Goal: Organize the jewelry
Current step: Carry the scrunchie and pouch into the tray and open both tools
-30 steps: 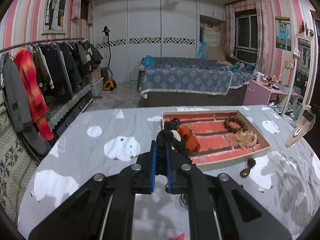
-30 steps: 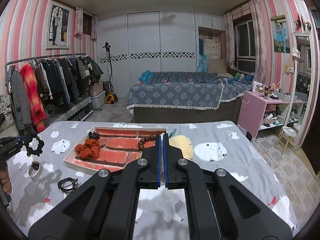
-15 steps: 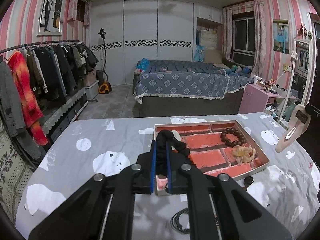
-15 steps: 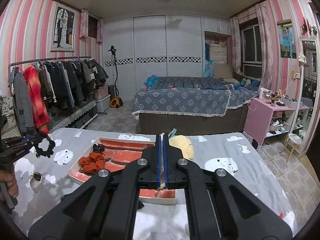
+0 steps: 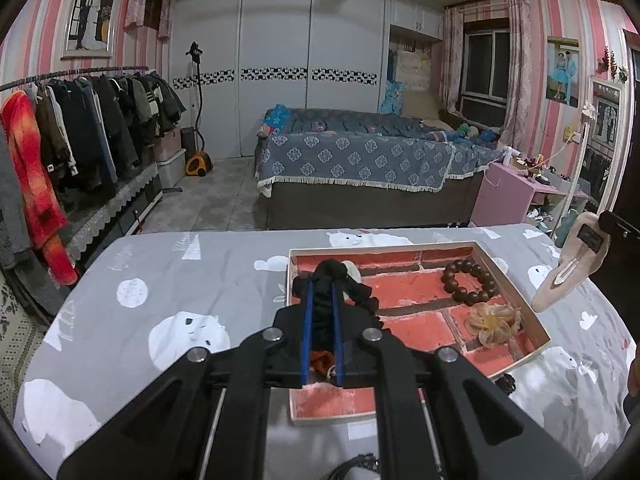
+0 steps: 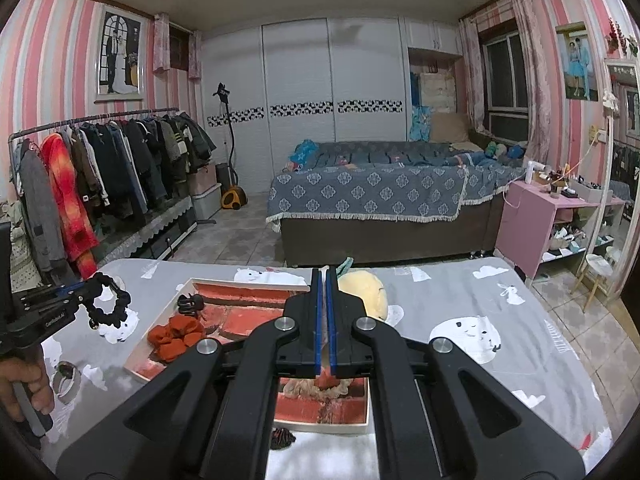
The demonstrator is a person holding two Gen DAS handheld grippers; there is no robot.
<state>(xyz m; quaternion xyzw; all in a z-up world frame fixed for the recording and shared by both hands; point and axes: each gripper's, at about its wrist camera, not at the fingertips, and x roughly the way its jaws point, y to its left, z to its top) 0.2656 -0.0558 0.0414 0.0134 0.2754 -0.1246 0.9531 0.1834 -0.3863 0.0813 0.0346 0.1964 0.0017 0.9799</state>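
Black fabric, a ruffled hair tie (image 5: pixel 332 280), was pinched between the nearly closed blue pads of the left gripper (image 5: pixel 320 280). In the left wrist view it hung over the near-left corner of the tray (image 5: pixel 536 322), a shallow box with a brick-red lining and pale rim. Inside the tray lay a brown bead bracelet (image 5: pixel 470 282) toward the far right and an amber flower clip (image 5: pixel 494 320) just nearer than it. Right of the tray hung a beige hair clip (image 5: pixel 568 264); I judged it was held by the right gripper, whose tips were out of frame in this view. Risk: the tie's loose loop drooped past the pads, so on release it could catch on the tray rim or cling to a pad and end up outside the tray. A dark cord lay on the grey bedspread (image 5: pixel 160 272) near the tray's front edge, partly hidden by the gripper body.

Right wrist view: the right gripper (image 6: pixel 323 276) had its jaws shut; the clip could not be confirmed between them. An orange scrunchie (image 6: pixel 176 336) and a small black claw clip (image 6: pixel 191 303) sat at the tray's left end. The tray's near edge was largely covered by the gripper, so placing there would be blind. Left of the tray a ring-shaped item (image 6: pixel 66 376) rested on the bedspread, and a hand (image 6: pixel 24 384) gripped the left tool. A yellow soft toy (image 6: pixel 364 288) lay behind the tray.
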